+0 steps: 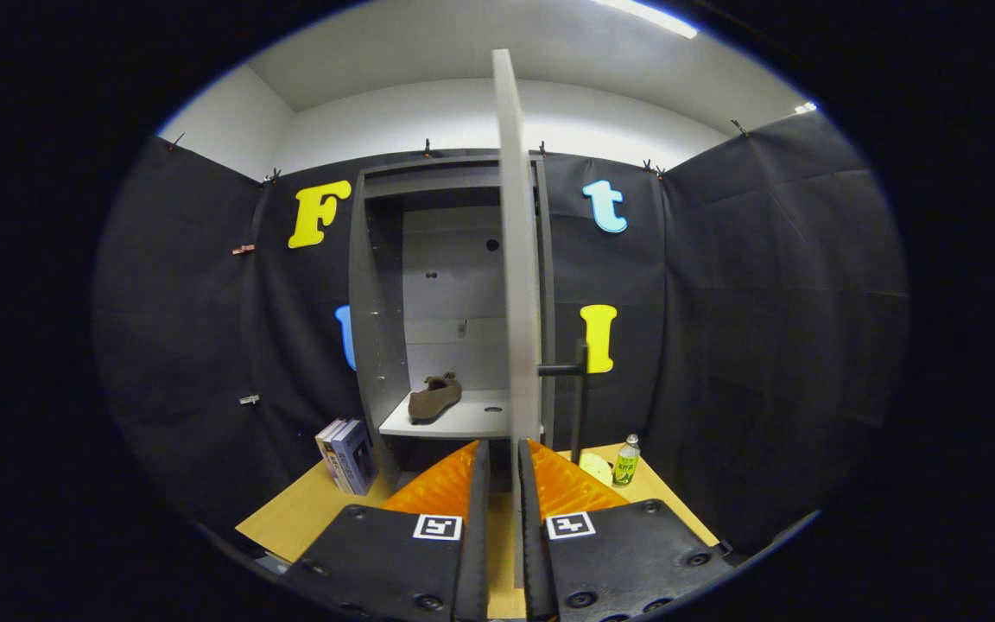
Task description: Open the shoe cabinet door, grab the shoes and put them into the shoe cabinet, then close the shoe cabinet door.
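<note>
The grey shoe cabinet (377,345) stands against the back wall with its door (516,259) swung out edge-on toward me. A brown shoe (434,397) lies on the pale shelf (472,419) inside. My gripper (503,458) is low in front of the cabinet, its fingers drawn close together around the door's near edge, which runs down between them. The door's dark handle (578,406) sticks out on the right face, just beyond the right finger.
The cabinet rests on a tan wooden table (290,518). A few boxed books (347,455) lean left of the cabinet. A green-labelled bottle (626,460) and a pale round item (597,469) sit to the right, behind the handle.
</note>
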A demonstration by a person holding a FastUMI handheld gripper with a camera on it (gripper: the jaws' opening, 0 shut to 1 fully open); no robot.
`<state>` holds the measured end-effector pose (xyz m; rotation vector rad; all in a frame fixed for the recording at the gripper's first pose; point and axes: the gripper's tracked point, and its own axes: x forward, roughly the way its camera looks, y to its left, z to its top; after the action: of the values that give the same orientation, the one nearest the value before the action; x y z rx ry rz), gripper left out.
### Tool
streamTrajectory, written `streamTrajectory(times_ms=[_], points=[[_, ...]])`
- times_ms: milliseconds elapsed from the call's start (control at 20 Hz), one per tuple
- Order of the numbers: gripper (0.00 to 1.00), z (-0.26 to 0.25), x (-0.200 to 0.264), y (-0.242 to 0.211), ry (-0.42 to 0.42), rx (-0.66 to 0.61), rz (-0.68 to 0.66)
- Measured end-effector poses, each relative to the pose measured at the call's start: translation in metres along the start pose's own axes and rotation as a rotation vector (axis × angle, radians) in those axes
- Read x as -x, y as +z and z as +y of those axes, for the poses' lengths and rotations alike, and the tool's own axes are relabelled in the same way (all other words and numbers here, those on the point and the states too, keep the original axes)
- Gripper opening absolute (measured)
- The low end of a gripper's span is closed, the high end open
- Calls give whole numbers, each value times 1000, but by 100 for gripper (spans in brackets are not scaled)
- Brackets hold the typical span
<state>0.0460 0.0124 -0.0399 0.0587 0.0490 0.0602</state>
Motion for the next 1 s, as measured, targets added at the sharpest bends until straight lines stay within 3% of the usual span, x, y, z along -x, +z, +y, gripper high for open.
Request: streamTrajectory(times_ms=[550,1000], points=[[21,27,16,-58,99,-14,247],[21,36,60,-129,126,-25,612]])
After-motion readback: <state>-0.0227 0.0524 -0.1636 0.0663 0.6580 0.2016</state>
